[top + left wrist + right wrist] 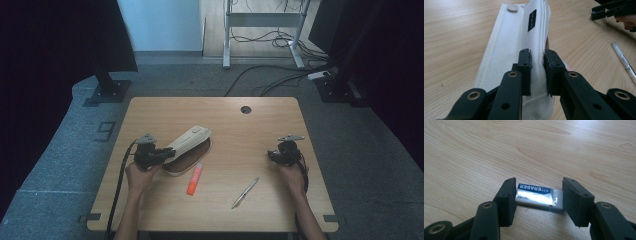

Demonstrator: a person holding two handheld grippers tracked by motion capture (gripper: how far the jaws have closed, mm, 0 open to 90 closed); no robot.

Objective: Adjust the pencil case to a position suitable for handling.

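The left claw [537, 72] is clamped on the raised flap of the white case [511, 50], holding it open on the bench [260, 135]. A highlighter [195, 179] lies just beside that claw and a pen [245, 192] lies farther right. The right claw [537, 201] brackets the eraser [537, 196]; its jaws sit about at the ends, firm contact hard to tell. Nothing looks packed yet; the case's inside is hidden.

I work in a lab or office test room: a lone wooden table [150, 210] on grey carpet [60, 150], dark stands [107, 82], floor cables [270, 80].
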